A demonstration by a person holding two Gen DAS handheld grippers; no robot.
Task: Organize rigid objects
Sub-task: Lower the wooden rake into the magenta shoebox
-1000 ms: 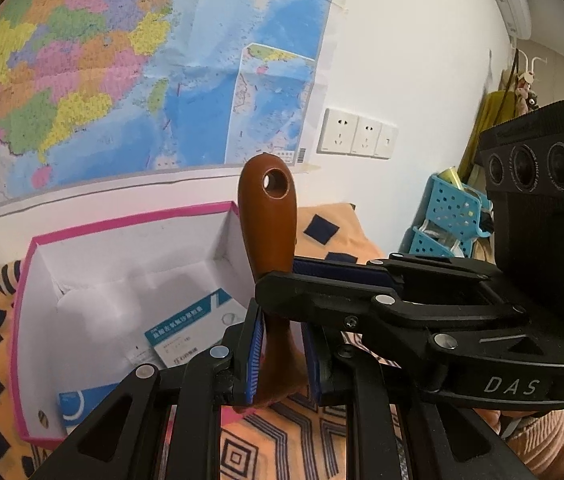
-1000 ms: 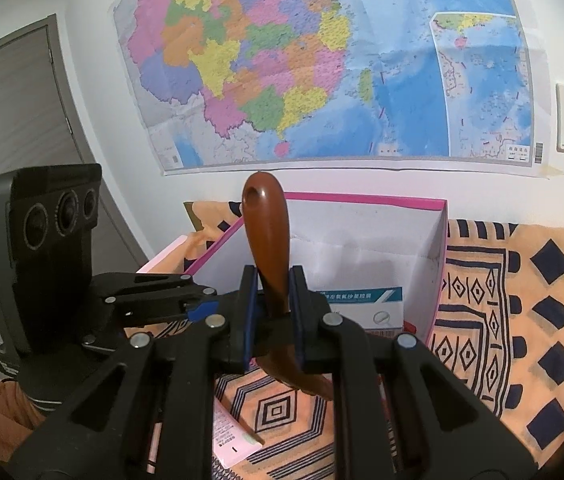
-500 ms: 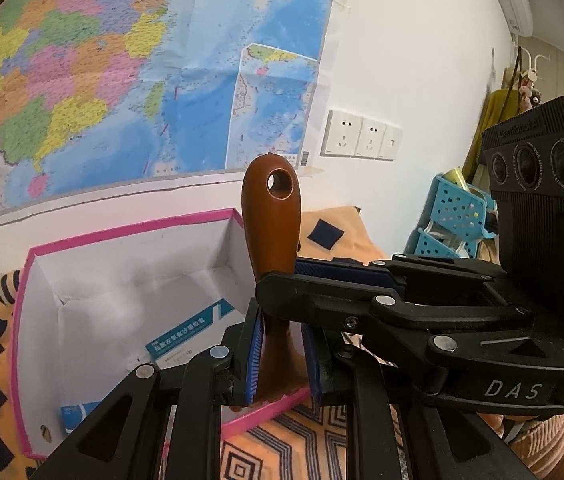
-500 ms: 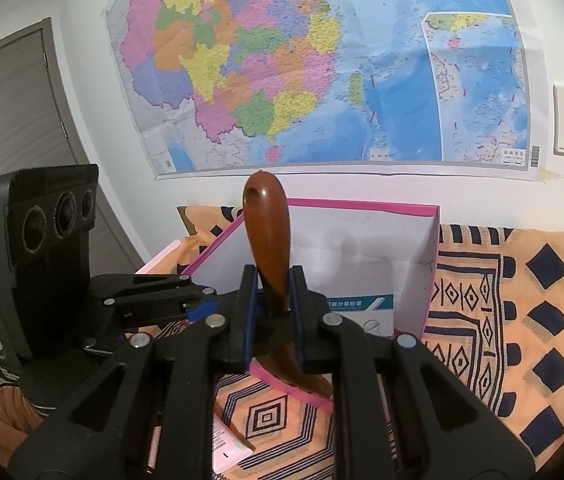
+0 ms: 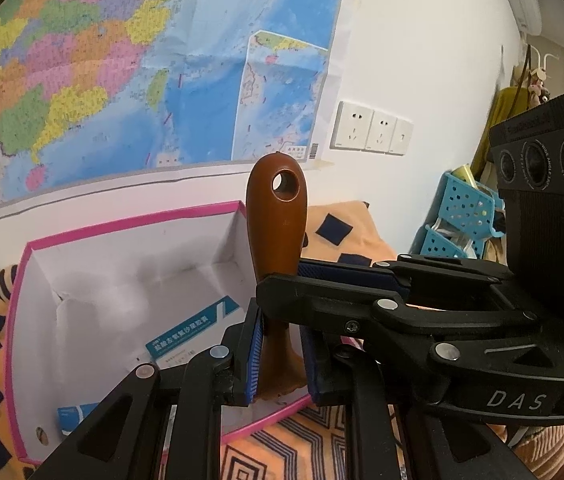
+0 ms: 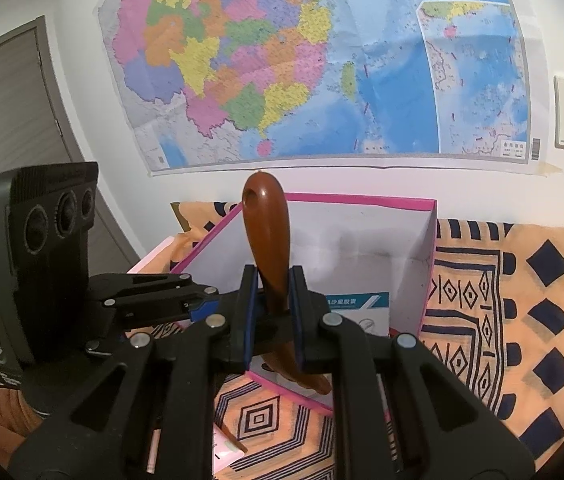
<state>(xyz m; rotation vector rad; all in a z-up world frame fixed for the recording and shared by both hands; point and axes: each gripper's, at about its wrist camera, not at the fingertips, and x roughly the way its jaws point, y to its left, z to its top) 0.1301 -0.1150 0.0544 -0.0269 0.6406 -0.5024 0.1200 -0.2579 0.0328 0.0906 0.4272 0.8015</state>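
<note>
Left wrist: left tool (image 5: 280, 354) clamped on brown handle (image 5: 276, 224); right tool (image 6: 274, 312) likewise, seemingly higher.

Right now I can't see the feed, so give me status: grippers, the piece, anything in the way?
Both hand-held grippers, left and right, shut on brown wooden handle. Handle upright over pink-edged white box. Nothing in the way.

Wall map (image 6: 313, 64) above patterned orange cloth (image 6: 497, 320); white sockets (image 5: 369, 132); blue perforated baskets (image 5: 461, 216); grey door (image 6: 6, 108).
</note>
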